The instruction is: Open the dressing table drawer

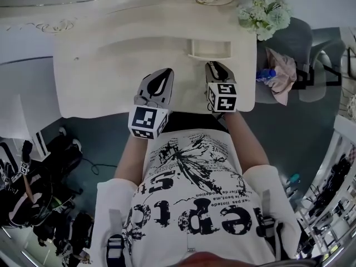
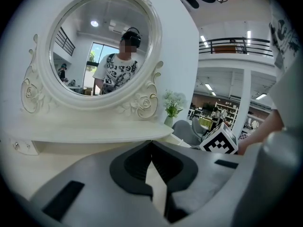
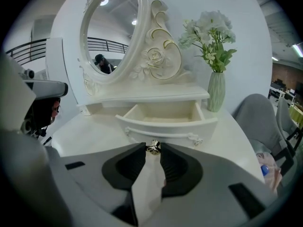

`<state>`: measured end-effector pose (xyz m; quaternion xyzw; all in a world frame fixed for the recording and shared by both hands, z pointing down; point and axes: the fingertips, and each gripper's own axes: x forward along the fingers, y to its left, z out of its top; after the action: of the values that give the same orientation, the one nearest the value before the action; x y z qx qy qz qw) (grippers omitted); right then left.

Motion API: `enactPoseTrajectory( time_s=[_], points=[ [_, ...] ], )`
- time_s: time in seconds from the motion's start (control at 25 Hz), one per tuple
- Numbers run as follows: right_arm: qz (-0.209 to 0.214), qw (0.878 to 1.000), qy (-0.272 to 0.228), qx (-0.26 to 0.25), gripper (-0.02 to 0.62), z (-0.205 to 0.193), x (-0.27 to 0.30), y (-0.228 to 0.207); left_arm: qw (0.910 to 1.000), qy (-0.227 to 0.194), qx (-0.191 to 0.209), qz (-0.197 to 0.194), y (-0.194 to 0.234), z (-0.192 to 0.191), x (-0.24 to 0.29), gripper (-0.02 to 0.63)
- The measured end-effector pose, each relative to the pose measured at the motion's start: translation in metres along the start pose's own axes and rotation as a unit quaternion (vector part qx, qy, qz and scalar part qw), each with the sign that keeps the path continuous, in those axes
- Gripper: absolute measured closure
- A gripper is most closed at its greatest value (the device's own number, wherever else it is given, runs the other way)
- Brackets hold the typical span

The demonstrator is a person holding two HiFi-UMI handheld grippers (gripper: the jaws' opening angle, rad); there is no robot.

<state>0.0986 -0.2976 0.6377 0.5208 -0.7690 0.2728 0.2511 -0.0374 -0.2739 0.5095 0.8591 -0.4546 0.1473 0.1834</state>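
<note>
The small white drawer (image 3: 165,126) under the mirror shelf stands pulled out, its inside bare; in the head view the drawer (image 1: 208,49) juts over the tabletop. My right gripper (image 3: 153,148) is shut on the drawer's metal knob (image 3: 153,146), which sits pinched between the jaw tips. From above, the right gripper (image 1: 214,67) points at the drawer front. My left gripper (image 1: 165,74) hovers over the tabletop beside it, shut and empty; in its own view the left gripper (image 2: 151,143) has its tips together.
The cream dressing table (image 1: 111,65) carries an oval mirror (image 2: 102,46) and a vase of white flowers (image 3: 216,91) at the right. A grey chair (image 1: 295,43) with a pink cloth and a blue bottle (image 1: 266,74) stands right of the table.
</note>
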Motion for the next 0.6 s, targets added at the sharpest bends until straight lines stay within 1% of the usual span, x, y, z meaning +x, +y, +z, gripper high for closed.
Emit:
enactPoseTrajectory(
  time_s=[0.12, 0.24, 0.4, 0.48, 0.6],
  points=[
    [0.005, 1.0, -0.004, 0.008, 0.488, -0.001, -0.001, 0.0, 1.0, -0.003, 0.004, 0.006, 0.003, 0.004, -0.002, 0.586],
    [0.009, 1.0, -0.003, 0.006, 0.486, 0.0, -0.001, 0.0, 0.9999, -0.004, 0.004, 0.012, 0.006, 0.007, -0.004, 0.588],
    [0.008, 1.0, -0.005, 0.006, 0.466, 0.006, -0.008, 0.001, 0.9998, -0.004, 0.003, 0.019, 0.007, 0.008, -0.006, 0.588],
    [0.002, 1.0, -0.014, 0.008, 0.466, 0.012, -0.017, 0.001, 0.9998, -0.005, 0.004, 0.02, 0.005, 0.01, -0.007, 0.588],
    [-0.002, 0.999, -0.044, 0.004, 0.471, 0.03, -0.037, 0.001, 0.9997, -0.011, 0.008, 0.02, 0.0, 0.018, -0.006, 0.588]
  ],
)
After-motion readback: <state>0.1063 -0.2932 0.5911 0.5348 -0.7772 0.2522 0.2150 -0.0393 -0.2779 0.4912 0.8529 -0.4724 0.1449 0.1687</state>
